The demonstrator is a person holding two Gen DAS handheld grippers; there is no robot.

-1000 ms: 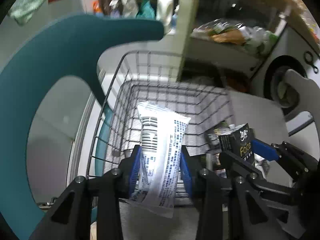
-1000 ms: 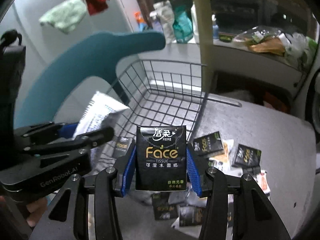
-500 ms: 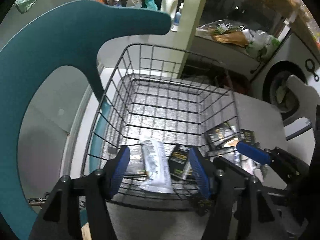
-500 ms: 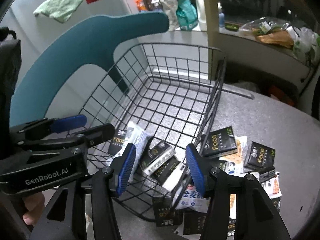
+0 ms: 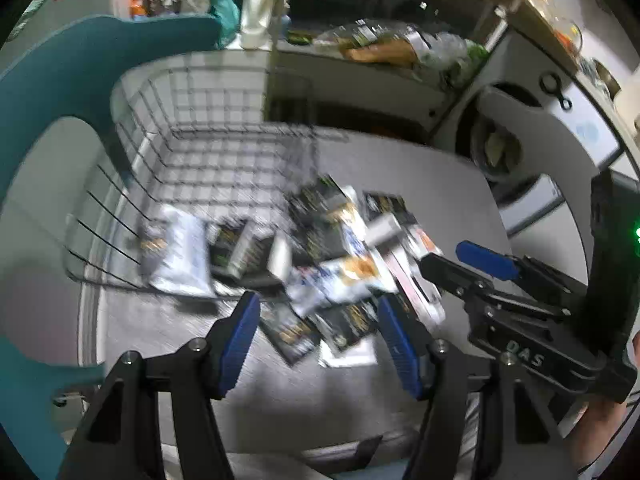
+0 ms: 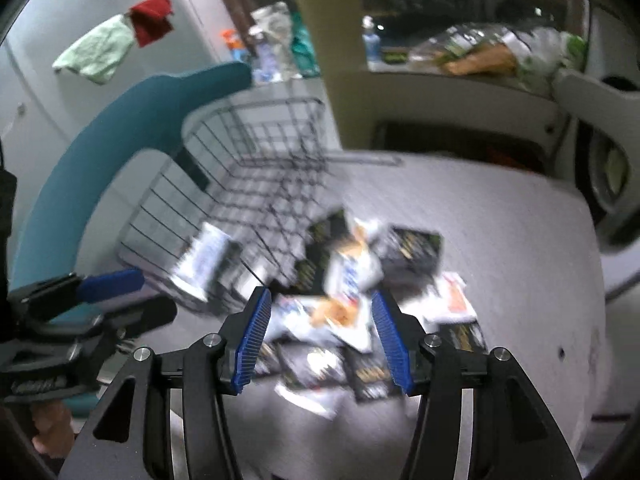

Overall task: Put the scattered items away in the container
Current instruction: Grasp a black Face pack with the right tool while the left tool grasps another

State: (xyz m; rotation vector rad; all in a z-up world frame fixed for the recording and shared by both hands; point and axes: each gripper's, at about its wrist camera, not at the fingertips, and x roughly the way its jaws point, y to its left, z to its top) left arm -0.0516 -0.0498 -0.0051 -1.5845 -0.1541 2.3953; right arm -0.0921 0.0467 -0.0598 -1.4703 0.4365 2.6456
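Both views blurred. Left gripper (image 5: 318,330) has its blue pads spread apart with nothing gripped, hanging above the near edge of the pile of packets (image 5: 344,264) on the grey table (image 5: 432,184). Right gripper (image 6: 322,330) likewise parted and empty, above the same pile (image 6: 352,280); its jaws seem to be easing a little wider. Each tool shows in the other's view: the right one at the right side of the left view (image 5: 456,264), the left one at the lower left of the right view (image 6: 132,296).

Wire basket (image 5: 132,152) stands on the table left of the pile, touching or just beside it; can't tell which. Inside, at the near wall, lies a white packet (image 5: 180,252) and next to it a couple of black packets (image 5: 240,248). The loose pile outside mixes black tissue packs and white snack wrappers, overlapping; print unreadable from blur.

Teal chair back (image 5: 48,92) curves behind the basket on the left. A white bottle (image 5: 258,8) stands on the ledge behind
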